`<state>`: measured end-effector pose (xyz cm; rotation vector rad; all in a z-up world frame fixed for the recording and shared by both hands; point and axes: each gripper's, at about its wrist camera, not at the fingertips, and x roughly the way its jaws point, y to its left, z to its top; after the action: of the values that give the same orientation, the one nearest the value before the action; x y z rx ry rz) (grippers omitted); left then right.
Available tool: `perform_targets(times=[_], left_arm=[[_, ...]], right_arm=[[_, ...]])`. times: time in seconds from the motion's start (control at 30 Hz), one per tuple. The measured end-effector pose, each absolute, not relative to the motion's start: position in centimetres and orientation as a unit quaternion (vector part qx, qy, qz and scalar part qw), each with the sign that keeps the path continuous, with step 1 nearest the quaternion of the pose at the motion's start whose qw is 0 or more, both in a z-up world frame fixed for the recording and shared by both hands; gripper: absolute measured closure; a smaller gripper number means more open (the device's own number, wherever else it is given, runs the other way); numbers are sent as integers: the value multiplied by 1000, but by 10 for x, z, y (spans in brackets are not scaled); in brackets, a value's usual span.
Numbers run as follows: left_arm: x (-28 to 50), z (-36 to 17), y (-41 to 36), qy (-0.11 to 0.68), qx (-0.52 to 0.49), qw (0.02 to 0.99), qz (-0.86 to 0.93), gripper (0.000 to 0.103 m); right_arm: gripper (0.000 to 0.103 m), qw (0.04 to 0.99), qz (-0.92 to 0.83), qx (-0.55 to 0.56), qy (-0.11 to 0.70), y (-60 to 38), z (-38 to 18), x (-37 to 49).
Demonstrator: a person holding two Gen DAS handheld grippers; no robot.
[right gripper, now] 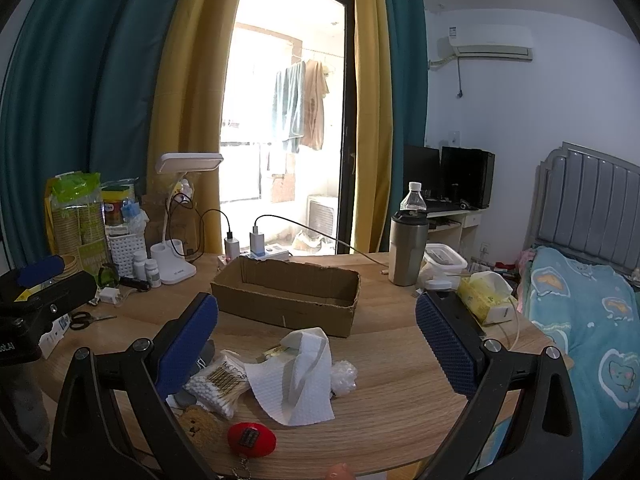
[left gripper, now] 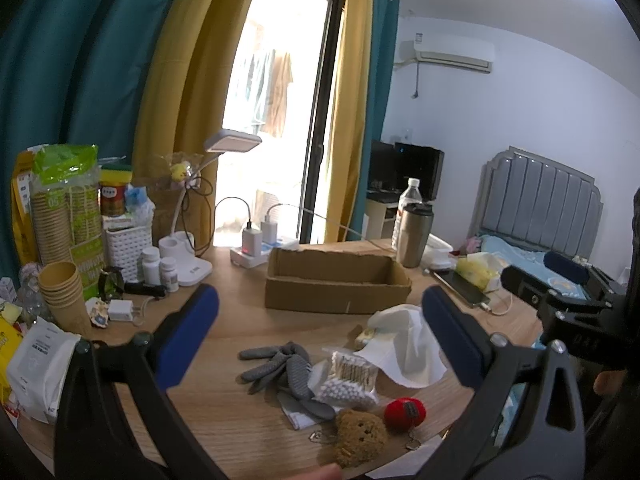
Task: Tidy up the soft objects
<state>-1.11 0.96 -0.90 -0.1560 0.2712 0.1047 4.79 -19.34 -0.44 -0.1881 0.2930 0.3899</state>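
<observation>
A round wooden table (right gripper: 400,364) stands before yellow and teal curtains (right gripper: 180,120) and a bright balcony door; a bed (right gripper: 588,320) lies to the right. The open cardboard box (right gripper: 286,296) sits mid-table. Nearer lie grey gloves (left gripper: 280,368), a cotton-swab pack (left gripper: 352,376), white tissue (right gripper: 296,376), a brown plush (left gripper: 360,436) and a red plush (left gripper: 404,411). The left gripper (left gripper: 320,336) and right gripper (right gripper: 316,344) hover with jaws apart, holding nothing.

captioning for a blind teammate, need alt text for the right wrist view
The open right gripper hovers over a wooden table, above a crumpled white paper towel, a bag of cotton swabs, a red plush and a brown plush. An empty cardboard box sits behind them, before a curtained balcony door.
</observation>
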Motion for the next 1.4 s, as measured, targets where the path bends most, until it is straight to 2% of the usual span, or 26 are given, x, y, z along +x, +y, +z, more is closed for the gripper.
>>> perform_targets(times=[0.87,1.4], left_arm=[[-10,-10,9,138,-80,986,51,1],[2,-38,10,175,-80,980,47,1]], right_arm=[[2,964,200,-93,150,-191,-9,47],[2,954,214,-101,182,-180,-31,58]])
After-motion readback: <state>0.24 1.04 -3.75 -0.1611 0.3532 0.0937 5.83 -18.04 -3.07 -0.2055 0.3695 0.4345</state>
